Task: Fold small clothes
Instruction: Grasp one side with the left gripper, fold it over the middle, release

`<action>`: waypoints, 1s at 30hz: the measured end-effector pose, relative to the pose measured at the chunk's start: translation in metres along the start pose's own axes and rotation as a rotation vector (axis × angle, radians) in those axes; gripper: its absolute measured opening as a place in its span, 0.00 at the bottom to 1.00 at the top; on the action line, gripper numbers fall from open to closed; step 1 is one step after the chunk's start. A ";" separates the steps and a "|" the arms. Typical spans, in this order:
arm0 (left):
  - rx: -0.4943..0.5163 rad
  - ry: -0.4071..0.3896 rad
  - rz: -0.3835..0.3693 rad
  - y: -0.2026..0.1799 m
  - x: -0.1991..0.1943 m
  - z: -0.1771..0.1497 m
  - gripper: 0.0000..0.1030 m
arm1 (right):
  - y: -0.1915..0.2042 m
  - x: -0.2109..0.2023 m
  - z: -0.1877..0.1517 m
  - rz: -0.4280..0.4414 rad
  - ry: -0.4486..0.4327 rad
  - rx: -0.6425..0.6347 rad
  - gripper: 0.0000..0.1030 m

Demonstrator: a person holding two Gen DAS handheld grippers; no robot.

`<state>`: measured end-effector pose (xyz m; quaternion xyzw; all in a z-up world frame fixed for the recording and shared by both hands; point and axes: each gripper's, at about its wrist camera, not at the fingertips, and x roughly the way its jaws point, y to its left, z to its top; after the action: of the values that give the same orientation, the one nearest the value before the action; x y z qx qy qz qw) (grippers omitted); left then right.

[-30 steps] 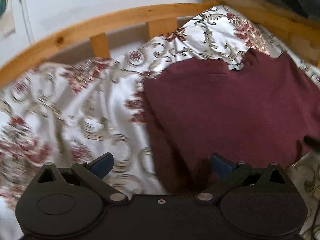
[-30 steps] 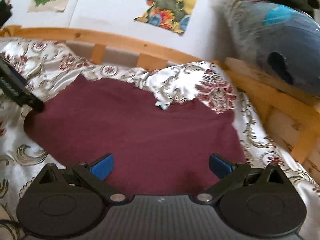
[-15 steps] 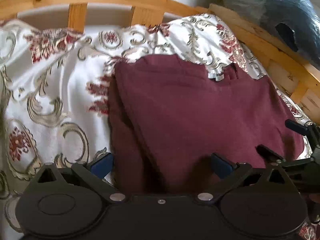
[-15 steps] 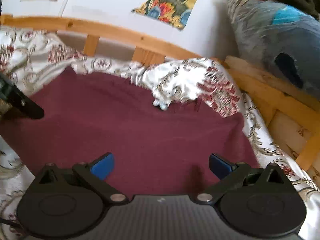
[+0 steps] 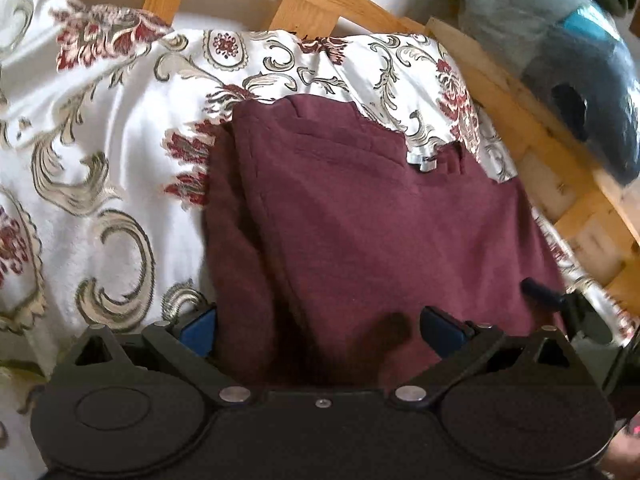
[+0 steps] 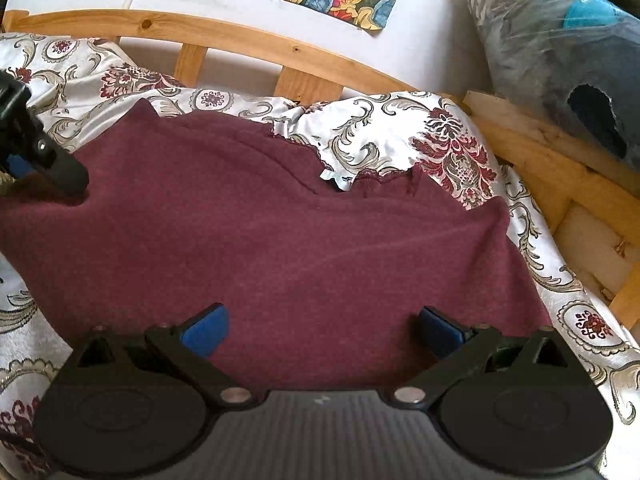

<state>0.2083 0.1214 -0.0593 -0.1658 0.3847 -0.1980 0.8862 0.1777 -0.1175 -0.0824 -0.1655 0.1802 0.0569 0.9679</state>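
Maroon garment [image 6: 280,240] flat on bedspread [image 5: 100,160] — neck label [image 6: 334,179] unreadable.

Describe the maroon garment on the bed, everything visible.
The maroon garment is a soft, knit-looking piece lying spread flat on the floral bedspread, its left side folded over in layers. A pale label shows at its far edge. Both open claws, left claw and right claw, hover over its near edge.

The garment [image 6: 280,240] lies flat on the bed [image 6: 580,320], near its far right corner. A fold of bedcover [image 6: 400,140] overlaps the garment's far edge. Behind stands the bed rail [image 6: 240,40]; a bundle [image 6: 560,40] sits beyond the right rail.
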 end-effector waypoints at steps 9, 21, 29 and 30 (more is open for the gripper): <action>-0.093 0.004 0.027 0.012 0.002 0.001 0.81 | 0.001 -0.001 -0.002 -0.008 -0.011 -0.004 1.00; -0.069 -0.010 0.099 -0.001 -0.002 -0.002 0.30 | 0.005 -0.004 -0.001 -0.020 -0.020 -0.023 1.00; -0.022 -0.044 0.139 -0.023 -0.010 0.004 0.19 | -0.044 -0.016 0.009 0.101 0.035 0.103 1.00; -0.003 -0.050 0.143 -0.028 -0.013 0.006 0.19 | -0.050 -0.019 0.008 0.086 0.035 0.117 1.00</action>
<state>0.1987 0.1045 -0.0350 -0.1443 0.3737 -0.1296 0.9071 0.1707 -0.1625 -0.0537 -0.1017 0.2073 0.0847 0.9693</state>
